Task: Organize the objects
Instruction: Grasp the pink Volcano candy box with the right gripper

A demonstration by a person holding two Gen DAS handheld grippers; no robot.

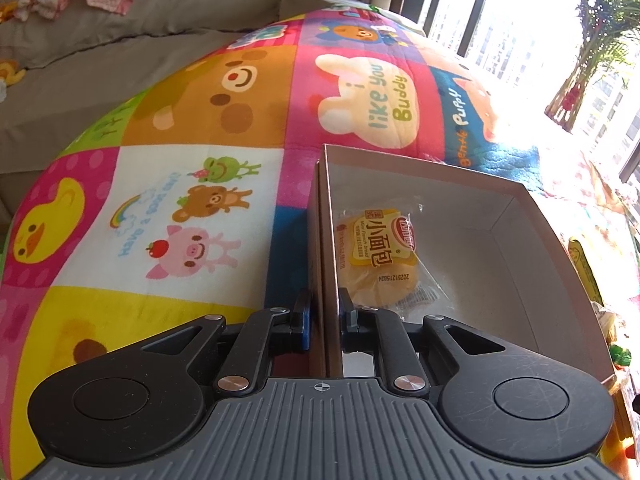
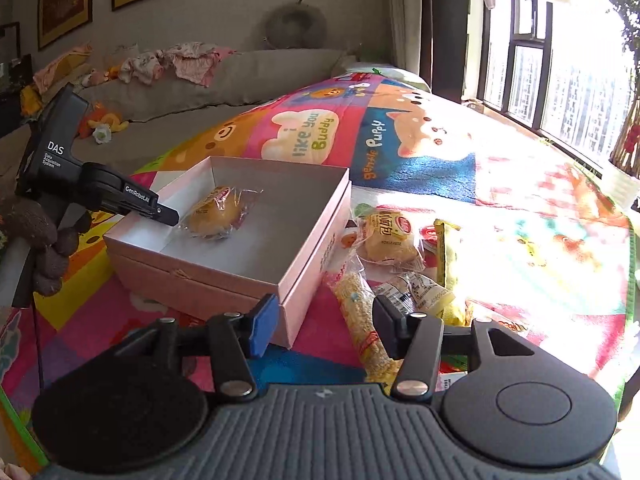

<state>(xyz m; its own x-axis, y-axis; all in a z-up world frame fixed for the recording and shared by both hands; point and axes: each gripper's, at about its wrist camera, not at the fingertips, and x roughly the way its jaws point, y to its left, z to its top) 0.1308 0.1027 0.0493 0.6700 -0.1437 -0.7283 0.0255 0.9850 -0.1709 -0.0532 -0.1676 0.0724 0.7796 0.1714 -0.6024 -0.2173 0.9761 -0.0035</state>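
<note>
Right now the left gripper (image 1: pixel 325 312) is clamping shut on the thin side wall of the open pink box (image 2: pixel 308 236), one pad outside the wall and one inside, and it is keeping that wall steady. A gloved hand (image 2: pixel 44 248) is gripping its handle at the box's far-left corner. Inside the box a single wrapped bread bun (image 1: pixel 380 256) is lying on the pale floor, close to the wall being pinched and apart from the other three walls.

The right gripper (image 2: pixel 325 320) is hovering with its jaws parted and nothing between the pads, just off the box's near right corner. Its blue-padded finger (image 2: pixel 262 328) is sitting beside that corner, while the other finger is hanging over the loose snacks. Directly under the gap a long yellow snack packet (image 2: pixel 362 328) is lying on the play mat (image 2: pixel 520 240), pointing away from the box. Just beyond it a second wrapped bun (image 2: pixel 390 240) is resting near the box's right wall, with a yellow stick packet (image 2: pixel 446 256) and a small clear-wrapped packet (image 2: pixel 420 288) crowded beside it.

The colourful mat is carrying everything, and a grey sofa (image 2: pixel 240 80) is running along its far edge.
</note>
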